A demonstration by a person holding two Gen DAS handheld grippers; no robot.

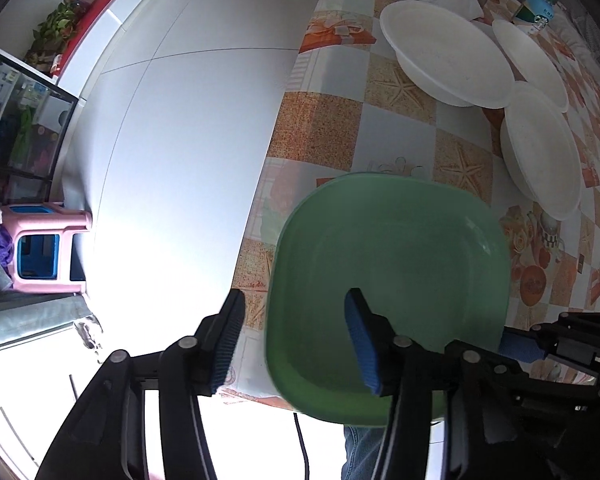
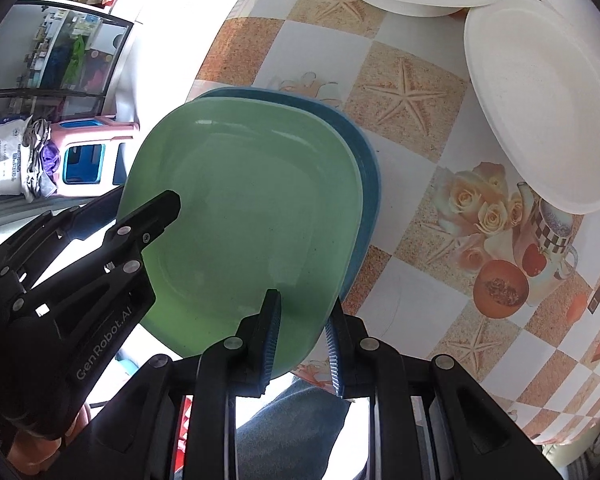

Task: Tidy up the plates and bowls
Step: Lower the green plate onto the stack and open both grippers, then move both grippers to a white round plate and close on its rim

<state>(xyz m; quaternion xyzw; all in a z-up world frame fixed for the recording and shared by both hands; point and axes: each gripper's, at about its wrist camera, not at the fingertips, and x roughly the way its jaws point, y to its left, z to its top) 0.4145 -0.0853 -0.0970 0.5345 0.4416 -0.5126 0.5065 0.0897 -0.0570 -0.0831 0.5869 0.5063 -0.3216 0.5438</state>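
Near the table (image 2: 420, 152) edge, the green plate (image 2: 244, 216) sits on the blue plate (image 2: 366, 168), stacked. Right tongs (image 2: 302, 332) clench its rim; left tongs (image 1: 296, 344) straddle it, released.

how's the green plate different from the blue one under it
The green plate lies on top, its face fully showing; the blue plate sits beneath, only a far-side edge peeking out. The right gripper is clamped on the green plate's near rim; whether it also pinches the blue plate cannot be told. Both are rounded-square plates, stacked at the table's edge.
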